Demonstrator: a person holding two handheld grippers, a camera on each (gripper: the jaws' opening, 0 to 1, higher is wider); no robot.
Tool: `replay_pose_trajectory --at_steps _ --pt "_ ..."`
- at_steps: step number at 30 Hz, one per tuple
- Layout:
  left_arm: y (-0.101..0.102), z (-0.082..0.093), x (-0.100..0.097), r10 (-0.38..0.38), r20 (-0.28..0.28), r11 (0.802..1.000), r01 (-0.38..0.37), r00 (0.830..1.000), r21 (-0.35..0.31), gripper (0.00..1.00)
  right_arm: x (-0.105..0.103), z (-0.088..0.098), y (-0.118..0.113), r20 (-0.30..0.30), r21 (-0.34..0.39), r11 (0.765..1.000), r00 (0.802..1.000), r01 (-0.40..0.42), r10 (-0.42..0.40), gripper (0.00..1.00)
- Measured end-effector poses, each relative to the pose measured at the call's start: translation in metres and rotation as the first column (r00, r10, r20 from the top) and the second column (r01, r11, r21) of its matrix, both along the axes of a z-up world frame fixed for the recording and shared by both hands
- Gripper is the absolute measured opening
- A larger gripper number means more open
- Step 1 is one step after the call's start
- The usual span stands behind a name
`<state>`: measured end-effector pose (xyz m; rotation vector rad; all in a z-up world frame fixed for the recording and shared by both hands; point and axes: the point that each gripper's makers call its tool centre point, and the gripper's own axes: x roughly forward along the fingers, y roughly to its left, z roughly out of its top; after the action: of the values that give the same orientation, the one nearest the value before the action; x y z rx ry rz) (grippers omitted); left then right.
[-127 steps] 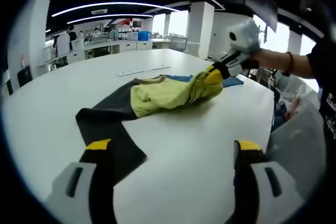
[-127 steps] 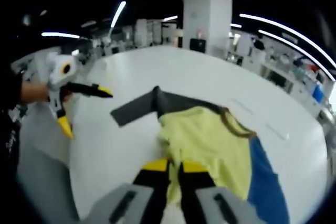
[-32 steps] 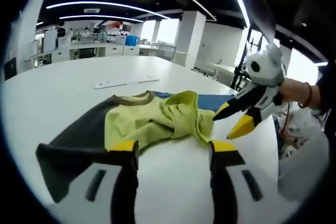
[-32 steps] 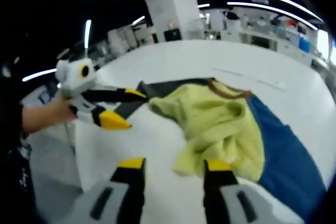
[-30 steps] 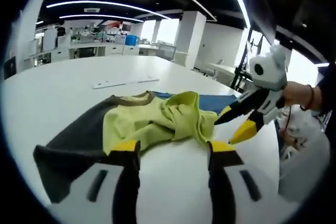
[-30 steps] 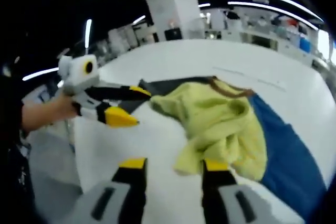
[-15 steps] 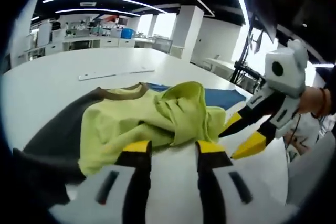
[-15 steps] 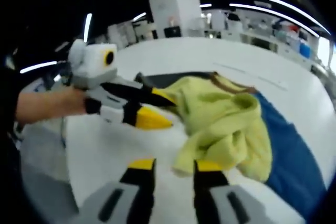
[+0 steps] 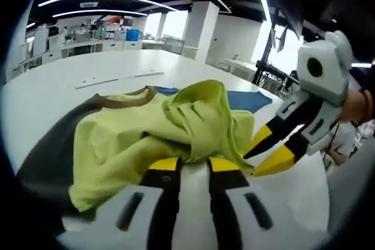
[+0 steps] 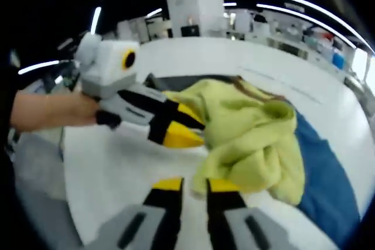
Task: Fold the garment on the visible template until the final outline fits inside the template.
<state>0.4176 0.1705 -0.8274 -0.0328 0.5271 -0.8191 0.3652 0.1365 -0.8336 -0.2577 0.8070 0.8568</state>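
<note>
**Bunched yellow-green garment on the white table, both grippers at its near edge**

Through the left gripper view I see a crumpled garment of yellow-green cloth with dark grey sleeves and a brown collar (image 9: 170,127) lying in a heap on the white round table (image 9: 53,83). Its body is rumpled into soft ridges and folds, not flat. A grey sleeve trails off to the left, and the brown collar band curves along the far side. Part of the garment rests on a flat blue template sheet (image 9: 249,99), which shows beyond it.

My left gripper (image 9: 188,164), grey with yellow tips, has its jaws drawn close with a narrow gap; the tips sit at the cloth's near edge, and I cannot tell whether they pinch it.

In the right gripper view, my right gripper (image 10: 190,185) likewise has its jaws nearly together at the garment's hem, and grip is unclear. The other gripper reaches in from the left, its yellow tips against the cloth.
</note>
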Motion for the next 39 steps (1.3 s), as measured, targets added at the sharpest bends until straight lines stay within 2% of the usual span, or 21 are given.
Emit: replay_pose_trajectory --at_steps 5,8,10,14,25,34,39 --pt "-0.005 0.002 0.003 -0.01 0.012 1.0 0.01 1.0 -0.01 0.1 0.003 -0.001 -0.003 0.007 -0.013 1.0 1.0 0.01 -0.009 0.1" --pt "-0.006 -0.002 0.001 -0.004 -0.023 1.0 0.004 1.0 -0.009 0.04 0.005 -0.003 -0.003 0.006 -0.009 1.0 1.0 0.021 -0.021 0.09" --pt "-0.005 -0.004 0.0 -0.003 -0.023 1.0 0.004 1.0 0.007 0.03 0.004 -0.005 -0.003 -0.005 -0.013 1.0 1.0 0.025 -0.026 0.08" --pt "-0.002 -0.004 0.0 0.003 -0.026 1.0 -0.003 1.0 0.016 0.0 0.001 -0.01 -0.004 -0.01 -0.029 0.999 1.0 0.026 -0.026 0.0" --pt "0.004 0.02 -0.01 -0.006 -0.018 1.0 0.006 1.0 -0.002 0.0 -0.006 0.0 -0.023 -0.033 0.015 0.998 0.998 0.063 -0.062 0.0" --pt "0.014 0.043 -0.026 0.008 -0.01 1.0 -0.008 1.0 -0.011 0.0 -0.017 0.019 -0.048 -0.01 0.0 0.999 0.999 0.049 -0.049 0.0" --pt "0.025 0.052 -0.035 0.012 0.005 1.0 -0.012 1.0 0.006 0.0 -0.021 0.03 -0.06 0.008 -0.001 0.999 0.999 0.049 -0.049 0.0"
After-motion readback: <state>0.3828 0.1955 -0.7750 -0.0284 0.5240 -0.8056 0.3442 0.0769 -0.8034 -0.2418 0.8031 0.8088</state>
